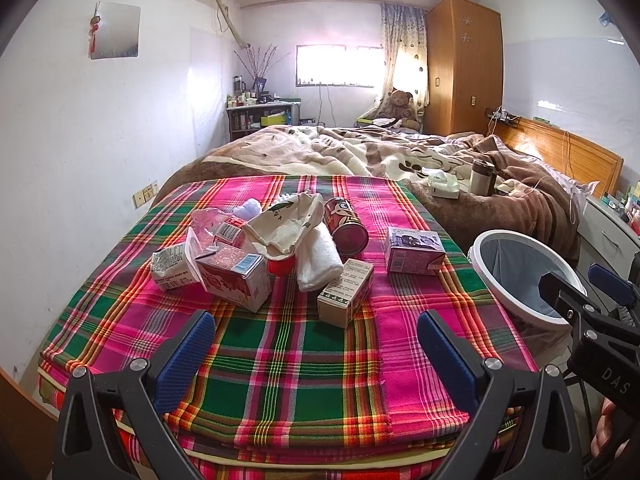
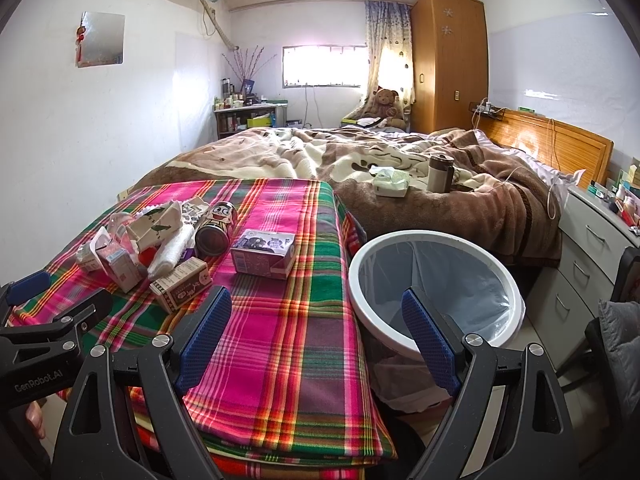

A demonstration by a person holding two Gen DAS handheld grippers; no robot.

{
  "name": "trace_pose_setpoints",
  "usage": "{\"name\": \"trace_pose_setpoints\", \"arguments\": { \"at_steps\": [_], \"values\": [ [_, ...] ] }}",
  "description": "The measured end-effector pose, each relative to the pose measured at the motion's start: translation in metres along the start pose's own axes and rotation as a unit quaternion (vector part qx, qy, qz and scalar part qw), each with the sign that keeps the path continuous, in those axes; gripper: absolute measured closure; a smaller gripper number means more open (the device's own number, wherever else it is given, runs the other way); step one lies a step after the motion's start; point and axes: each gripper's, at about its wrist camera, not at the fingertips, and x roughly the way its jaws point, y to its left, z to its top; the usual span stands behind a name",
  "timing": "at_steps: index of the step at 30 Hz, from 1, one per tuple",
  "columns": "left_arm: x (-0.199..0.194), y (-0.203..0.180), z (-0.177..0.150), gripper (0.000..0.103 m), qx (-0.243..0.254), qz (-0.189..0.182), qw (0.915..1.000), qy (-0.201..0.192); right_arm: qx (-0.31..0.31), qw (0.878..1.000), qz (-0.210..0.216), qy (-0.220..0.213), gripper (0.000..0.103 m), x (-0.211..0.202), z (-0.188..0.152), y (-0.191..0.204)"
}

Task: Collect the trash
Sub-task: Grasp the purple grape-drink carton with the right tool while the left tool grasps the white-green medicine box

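Trash pile on the plaid cloth (image 1: 304,356), ahead of two empty claws.

Cartons, a red can (image 1: 346,222), a brown box (image 1: 346,292) and a purple carton (image 1: 414,250) lie beyond the left claw (image 1: 316,354), whose fingers are spread wide. The right claw (image 2: 316,334), also spread and holding nothing, hangs over the cloth's edge, with the white-rimmed bin (image 2: 436,292) just ahead to its right and the pile ahead to its left.
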Motion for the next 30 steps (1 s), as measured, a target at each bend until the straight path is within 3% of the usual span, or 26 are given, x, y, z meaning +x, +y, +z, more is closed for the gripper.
{"name": "trace_pose_setpoints", "arguments": {
  "at_steps": [12,18,21,24,30],
  "values": [
    [0.028,0.001,0.0,0.002,0.004,-0.016,0.9993,0.032,-0.007,1.0,0.008,0.004,0.014,0.026,0.005,-0.004],
    [0.055,0.008,0.0,0.003,-0.002,-0.046,0.9972,0.059,-0.025,0.999,0.036,0.015,0.014,0.062,0.018,-0.003],
    [0.071,0.008,0.002,0.014,0.006,-0.046,0.996,0.076,-0.041,0.996,0.066,0.031,0.014,0.085,0.024,0.002],
    [0.083,0.005,0.005,0.015,0.016,-0.052,0.9954,0.079,-0.061,0.993,0.09,0.049,0.014,0.109,0.026,0.009],
    [0.106,0.001,0.009,0.029,0.018,-0.064,0.9929,0.099,-0.096,0.985,0.132,0.063,0.014,0.134,0.031,0.021]
  ]
}}
